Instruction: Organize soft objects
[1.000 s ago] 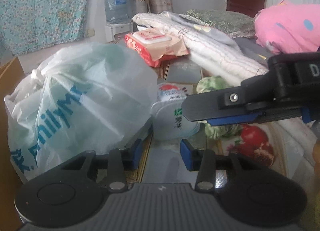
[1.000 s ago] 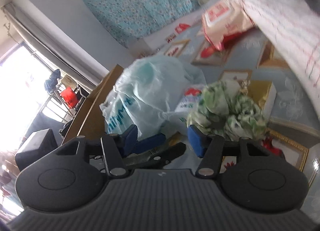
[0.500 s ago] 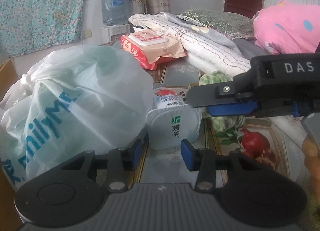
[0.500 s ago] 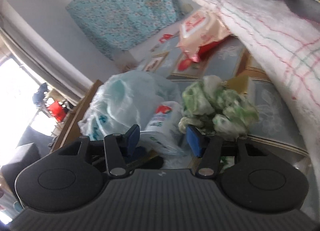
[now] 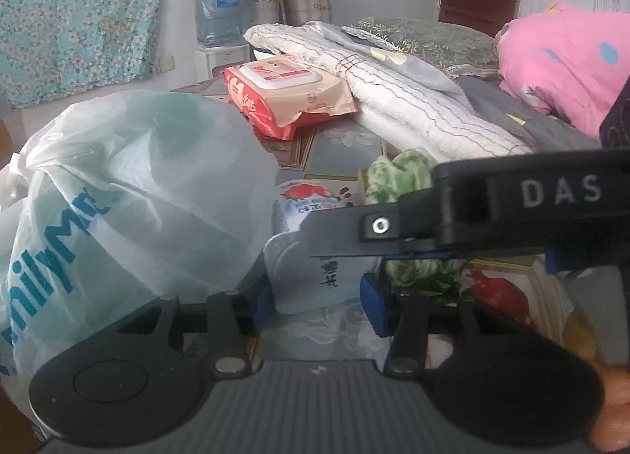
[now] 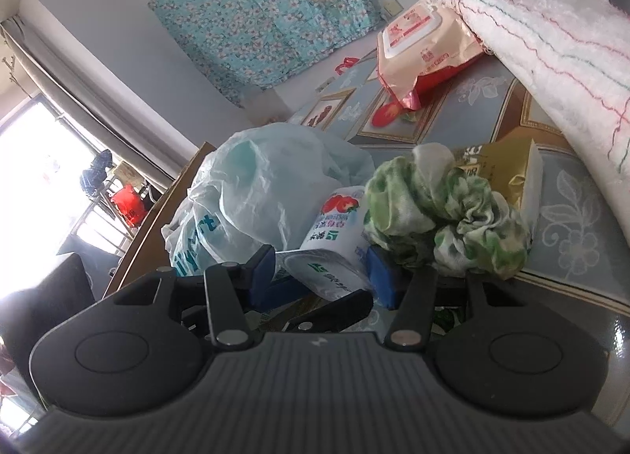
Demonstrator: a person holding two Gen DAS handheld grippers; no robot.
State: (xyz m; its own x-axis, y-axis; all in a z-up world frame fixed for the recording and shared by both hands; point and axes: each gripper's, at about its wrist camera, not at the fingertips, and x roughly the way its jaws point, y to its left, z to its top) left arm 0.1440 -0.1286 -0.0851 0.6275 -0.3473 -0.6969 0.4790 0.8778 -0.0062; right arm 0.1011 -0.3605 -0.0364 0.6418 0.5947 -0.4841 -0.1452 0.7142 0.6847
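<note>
My left tongs [image 5: 315,298] have just been opening, their blue pads apart around the white tissue pack [image 5: 315,280] lying between the plastic bag [image 5: 126,194] and the green cloth [image 6: 445,214] on the worktop [image 5: 346,139]. My right tongs [image 6: 321,277] straddle the same pack; I cannot tell whether they press it.

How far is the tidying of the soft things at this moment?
Nothing looks put away yet. In hand: the left tool, its jaws just opening, and the right tool both frame the white tissue pack; no grip shows. Left: the green cloth, plastic bag, wipes pack and white towel lie loose.
</note>
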